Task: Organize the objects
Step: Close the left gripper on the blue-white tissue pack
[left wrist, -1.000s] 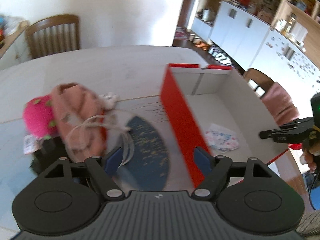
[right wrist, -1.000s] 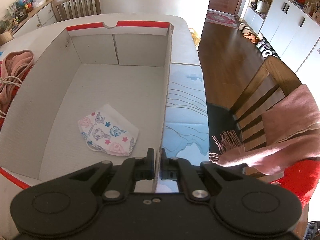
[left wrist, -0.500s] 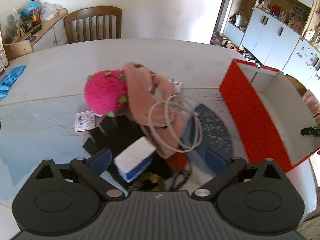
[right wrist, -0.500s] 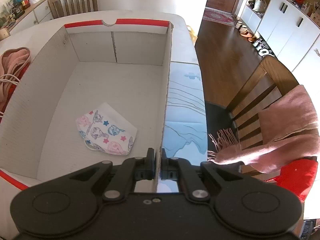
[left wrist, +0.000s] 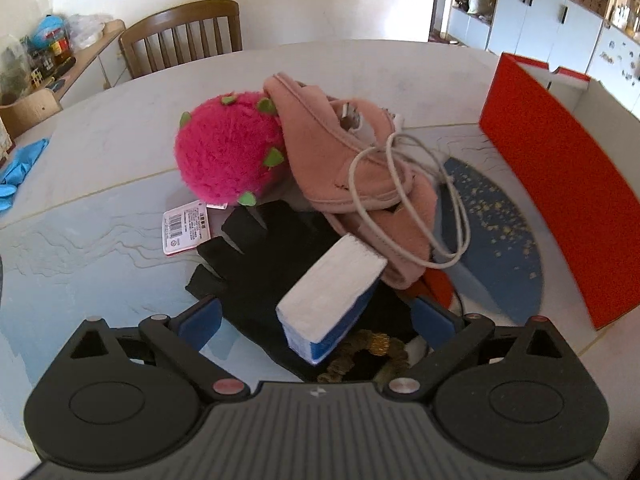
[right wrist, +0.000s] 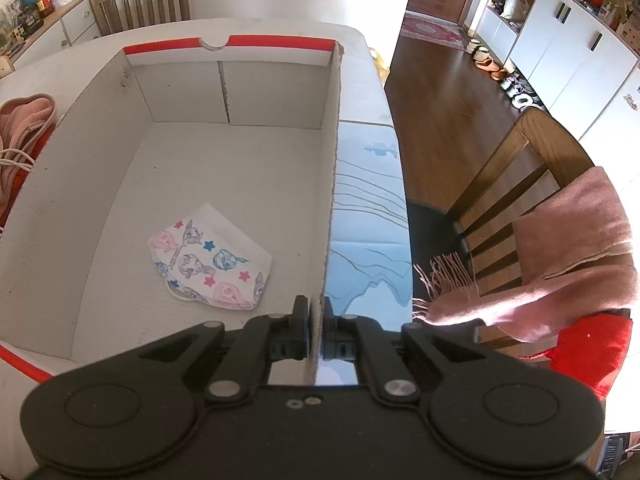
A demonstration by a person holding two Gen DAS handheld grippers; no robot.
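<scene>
Swung away from the red box (left wrist: 560, 184) since a second ago and dropped toward the pile beside it; jaws spread wider on the way, while the other tool stayed put.

Nearest the lens, left gripper (left wrist: 316, 316) released, fingers wide, straddling the white-and-blue block (left wrist: 332, 300) without touching it. Under the block, a black glove (left wrist: 256, 264) flat on the table; at its near edge, something gold and braided, too hidden to name. Just past the block, a pink cloth bundle (left wrist: 344, 168) looped by a pale cord (left wrist: 412, 200), and pressed against that, a fuzzy pink toy (left wrist: 228, 152) with a barcode tag (left wrist: 186, 230) below it. All of this left of the red box.

Right gripper (right wrist: 316, 332) clenched on the box's near right wall, thin cardboard pinched between the pads, apparently steadying it. Inside the box, only a patterned mask (right wrist: 212, 260) on the floor, near the clamped wall.

Step in hand, by the look of it: picking the next item from the pile for transfer. Next move probably calls for lowering around the block, closing squarely on its long sides, lifting clear of glove and cord, then carrying across the red wall.

Table (left wrist: 100, 140) pale, marbled, with a blue printed mat beneath the pile. Beyond the box: a wooden chair (left wrist: 180, 36), a cluttered sideboard, white cupboards, dark wood flooring, and another chair draped with a pink scarf (right wrist: 560, 248).
</scene>
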